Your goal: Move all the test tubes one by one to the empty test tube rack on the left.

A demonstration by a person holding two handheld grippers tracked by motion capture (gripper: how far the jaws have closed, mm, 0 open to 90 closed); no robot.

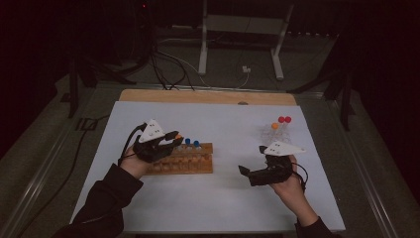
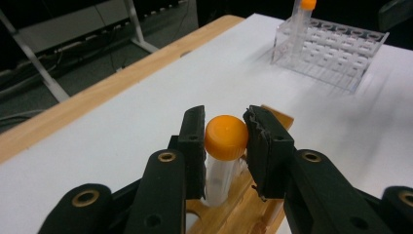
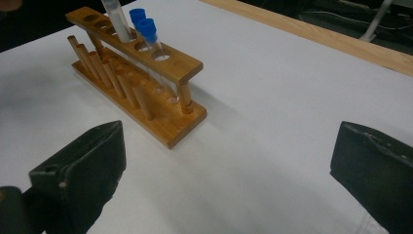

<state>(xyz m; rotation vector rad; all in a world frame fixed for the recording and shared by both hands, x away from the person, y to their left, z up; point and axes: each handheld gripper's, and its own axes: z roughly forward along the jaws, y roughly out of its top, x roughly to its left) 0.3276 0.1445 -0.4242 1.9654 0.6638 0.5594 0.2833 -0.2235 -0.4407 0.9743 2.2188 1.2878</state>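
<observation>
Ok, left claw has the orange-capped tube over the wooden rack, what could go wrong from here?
The left claw grips the orange-capped tube by its round cap, so it might slip or tilt. The tube could miss its hole in the wooden rack and jam. The blue-capped tubes stand close and might get knocked.

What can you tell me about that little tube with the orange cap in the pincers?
The orange-capped tube is a slim, clear plastic tube with a rounded, ribbed orange screw cap. It stands about upright, held just under the cap between the two black pads of the left gripper, which press on it from both sides. Its lower end is over the wooden rack, at one of the holes; whether it sits in the hole is hidden. It looks empty.
</observation>
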